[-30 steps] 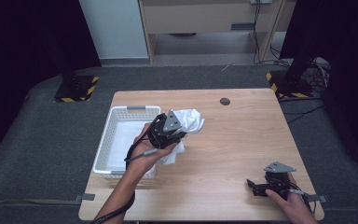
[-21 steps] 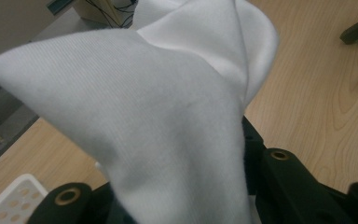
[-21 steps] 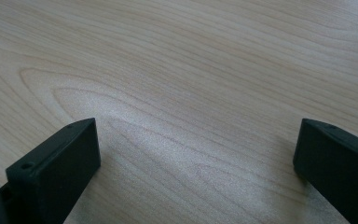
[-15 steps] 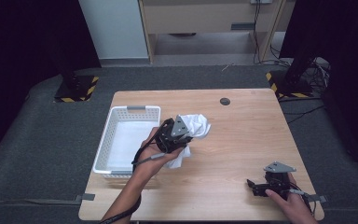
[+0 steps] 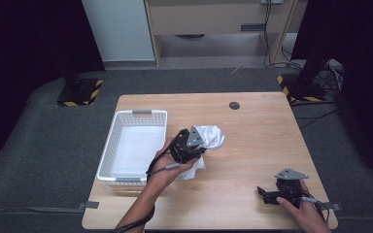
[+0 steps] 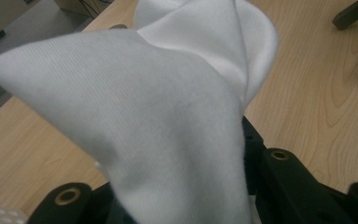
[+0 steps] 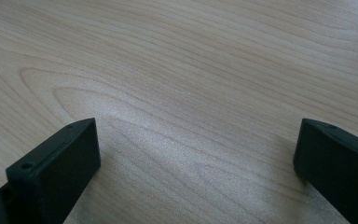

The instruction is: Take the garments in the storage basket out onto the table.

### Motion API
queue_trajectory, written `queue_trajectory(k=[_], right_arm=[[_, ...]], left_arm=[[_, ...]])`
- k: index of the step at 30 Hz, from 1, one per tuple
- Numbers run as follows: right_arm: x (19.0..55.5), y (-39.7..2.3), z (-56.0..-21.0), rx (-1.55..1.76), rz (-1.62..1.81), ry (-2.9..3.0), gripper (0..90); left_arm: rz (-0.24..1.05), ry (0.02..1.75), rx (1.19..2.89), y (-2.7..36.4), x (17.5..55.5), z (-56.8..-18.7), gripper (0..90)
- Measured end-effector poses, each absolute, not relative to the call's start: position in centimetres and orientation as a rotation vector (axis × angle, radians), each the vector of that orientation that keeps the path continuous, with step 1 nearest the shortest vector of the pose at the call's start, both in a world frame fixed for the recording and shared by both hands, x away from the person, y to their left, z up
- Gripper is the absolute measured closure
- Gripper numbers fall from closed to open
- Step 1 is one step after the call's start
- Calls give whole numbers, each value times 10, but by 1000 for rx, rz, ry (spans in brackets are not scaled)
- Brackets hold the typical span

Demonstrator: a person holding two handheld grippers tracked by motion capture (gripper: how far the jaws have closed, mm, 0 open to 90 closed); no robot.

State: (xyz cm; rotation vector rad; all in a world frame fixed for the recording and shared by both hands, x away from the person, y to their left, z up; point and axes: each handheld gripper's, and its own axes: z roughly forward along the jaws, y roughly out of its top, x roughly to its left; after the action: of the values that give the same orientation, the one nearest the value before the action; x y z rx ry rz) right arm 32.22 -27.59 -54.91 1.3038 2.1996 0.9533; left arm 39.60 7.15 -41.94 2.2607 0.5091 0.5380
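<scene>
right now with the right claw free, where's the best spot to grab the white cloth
Probably the bunched fold at the far right end of the white cloth, which sticks out past the left claw shut on the cloth. Come in from the table's open right side, low and level. That end bunches up off the wood, so the right claw's open jaws could pinch it without scraping.

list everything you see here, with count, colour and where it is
cloth: 1, white, bunched mid-table, held in the left tongs
basket: 1, white plastic, left side of the table, beside the cloth
table: 1, light wood, centre of the room
round cap: 1, dark, far edge of the table
stands: 2, black with yellow-black stripes, floor at both far corners
left tongs: 1, black, shut on the cloth
right tongs: 1, black, open, low over the near right corner
</scene>
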Motion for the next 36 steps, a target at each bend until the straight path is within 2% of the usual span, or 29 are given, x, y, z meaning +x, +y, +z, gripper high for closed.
queue_trajectory(k=[23,36], right_arm=[[322,-276,-549,1301,953,2202,6],[322,-276,-549,1301,953,2202,6]], left_arm=[[434,522,2308,21,392,-482,696],[394,556,2313,0,397,-500,687]])
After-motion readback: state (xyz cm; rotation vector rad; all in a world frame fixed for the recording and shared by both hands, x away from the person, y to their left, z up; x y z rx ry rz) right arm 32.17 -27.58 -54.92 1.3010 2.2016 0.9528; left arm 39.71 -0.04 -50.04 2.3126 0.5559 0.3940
